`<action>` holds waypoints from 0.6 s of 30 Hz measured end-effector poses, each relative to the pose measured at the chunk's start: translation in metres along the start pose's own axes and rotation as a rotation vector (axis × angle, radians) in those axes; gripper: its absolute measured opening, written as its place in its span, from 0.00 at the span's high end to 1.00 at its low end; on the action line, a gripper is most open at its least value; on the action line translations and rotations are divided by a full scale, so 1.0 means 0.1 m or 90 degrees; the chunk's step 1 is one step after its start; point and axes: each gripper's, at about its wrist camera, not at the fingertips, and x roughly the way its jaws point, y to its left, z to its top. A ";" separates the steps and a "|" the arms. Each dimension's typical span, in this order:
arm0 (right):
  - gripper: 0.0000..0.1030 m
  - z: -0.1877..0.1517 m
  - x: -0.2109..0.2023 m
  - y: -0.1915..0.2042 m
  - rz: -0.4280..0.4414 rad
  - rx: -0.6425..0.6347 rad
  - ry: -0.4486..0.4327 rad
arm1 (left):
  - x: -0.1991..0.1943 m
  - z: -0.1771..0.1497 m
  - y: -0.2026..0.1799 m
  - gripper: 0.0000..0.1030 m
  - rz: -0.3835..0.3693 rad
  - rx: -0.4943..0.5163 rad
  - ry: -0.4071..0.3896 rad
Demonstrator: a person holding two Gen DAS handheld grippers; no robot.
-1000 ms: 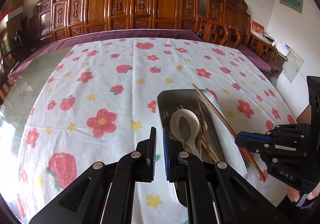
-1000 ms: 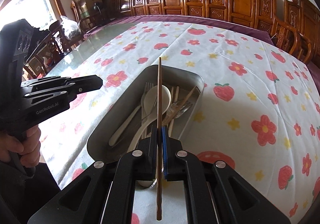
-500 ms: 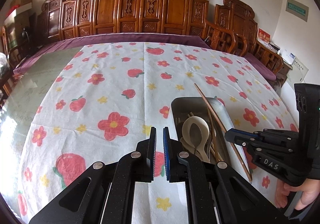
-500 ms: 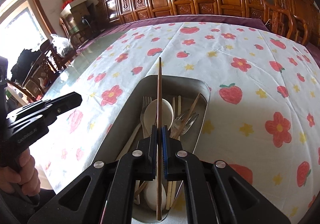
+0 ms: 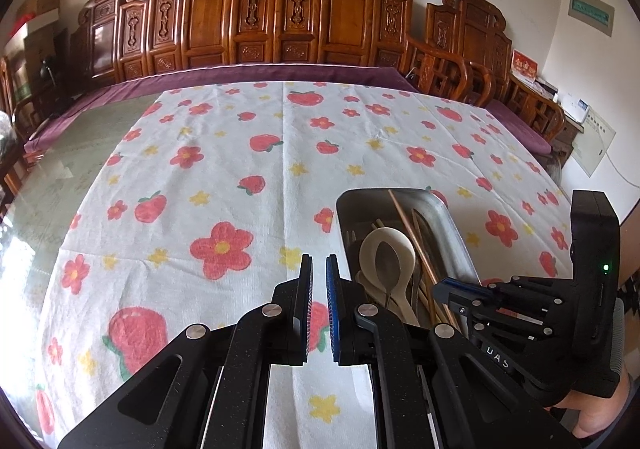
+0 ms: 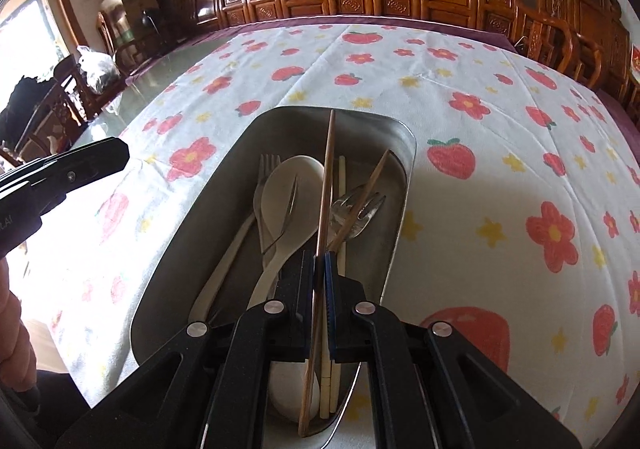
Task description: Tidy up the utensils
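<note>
**Chopstick nearly home in the tray**

Right gripper [image 6: 319, 255] low over the metal tray [image 6: 404, 153], jaws clamped on a brown wooden chopstick [image 6: 329, 165] pointing lengthwise along the tray, far tip close to the far wall. Near end of the stick down among the other pieces, possibly resting on them already; hard to say through the fisheye bend. Left gripper [image 5: 316, 269] just beside the tray over the flowered cloth [image 5: 224, 177] on the desk, jaws together with only a sliver of gap, nothing between them.

Already gathered in the tray: a white spoon [image 6: 292, 189], a fork [image 6: 269, 169] at its left, a second fork [image 6: 360, 209] at the right under another brown chopstick [image 6: 368, 185], and a pale pair of chopsticks [image 6: 342, 185]. No loose utensil visible anywhere on the cloth. Judged close to finished: only the release of this last stick left, perhaps some straightening of the crossed pieces.
</note>
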 end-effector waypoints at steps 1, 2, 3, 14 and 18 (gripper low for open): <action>0.92 -0.01 -0.01 0.00 0.005 0.002 -0.001 | 0.00 0.00 0.00 0.94 0.001 0.000 0.000; 0.92 -0.02 -0.03 -0.01 0.012 0.005 -0.005 | 0.01 0.00 0.00 0.94 0.001 0.000 0.001; 0.92 -0.03 -0.05 -0.02 0.010 0.004 -0.007 | 0.01 0.00 0.00 0.94 0.001 0.001 0.001; 0.81 -0.08 -0.43 -0.15 0.023 -0.012 -0.071 | 0.00 -0.04 -0.07 0.94 0.008 0.003 -0.001; 0.77 -0.13 -0.68 -0.24 0.016 -0.011 -0.091 | -0.06 -0.08 -0.14 0.94 0.014 0.000 -0.001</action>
